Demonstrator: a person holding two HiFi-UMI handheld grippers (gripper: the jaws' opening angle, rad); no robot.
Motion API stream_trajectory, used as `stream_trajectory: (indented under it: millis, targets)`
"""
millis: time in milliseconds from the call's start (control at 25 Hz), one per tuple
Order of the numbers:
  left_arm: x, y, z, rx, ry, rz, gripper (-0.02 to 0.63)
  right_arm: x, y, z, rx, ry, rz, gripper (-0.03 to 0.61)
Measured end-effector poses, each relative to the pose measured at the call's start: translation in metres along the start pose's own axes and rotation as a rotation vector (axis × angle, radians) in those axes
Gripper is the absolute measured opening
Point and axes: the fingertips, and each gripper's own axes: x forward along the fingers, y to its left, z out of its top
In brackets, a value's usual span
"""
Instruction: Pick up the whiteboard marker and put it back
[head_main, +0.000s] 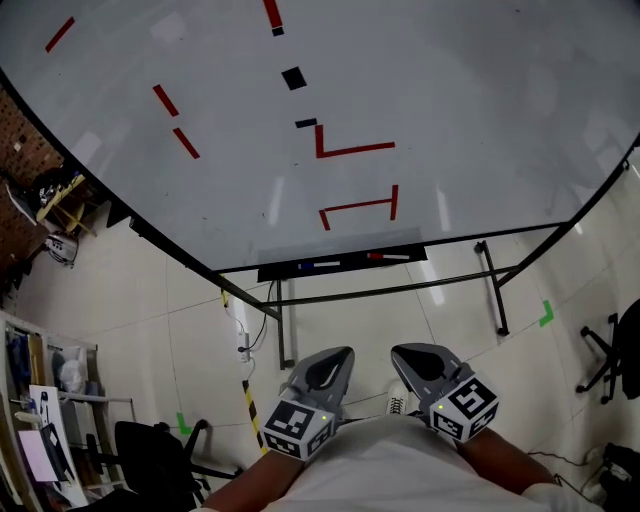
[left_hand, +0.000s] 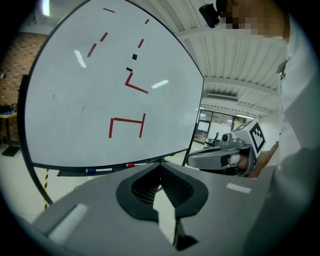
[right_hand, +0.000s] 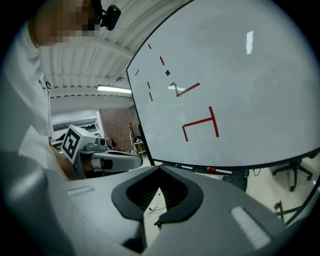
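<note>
Lying in the tray (head_main: 278, 271), whiteboard marker (head_main: 388, 257), well apart from left claw (head_main: 338, 354), right claw (head_main: 404, 353), both closed, empty

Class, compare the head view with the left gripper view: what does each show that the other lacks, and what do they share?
Head view only: green floor tape and cluttered shelves at the left.
Left gripper view only: the ribbed ceiling overhead.
Both: the whiteboard with red lines, its tray holding a blue-capped marker and a red-capped marker, and the right gripper.
</note>
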Motion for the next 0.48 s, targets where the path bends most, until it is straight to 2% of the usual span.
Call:
stream_trajectory:
  millis: [240, 480]
  targets:
    - [-0.017, 0.016, -0.009, 0.015, 0.021, -0.063, 0.017, 0.024, 0.024, -0.008, 0.005, 0.010, -0.042, 0.002]
    - [-0.031, 0.035, -0.007, 0.003, 0.007, -0.081, 0.017, 0.041, 0.036, -0.009, 0.005, 0.026, -0.072, 0.001]
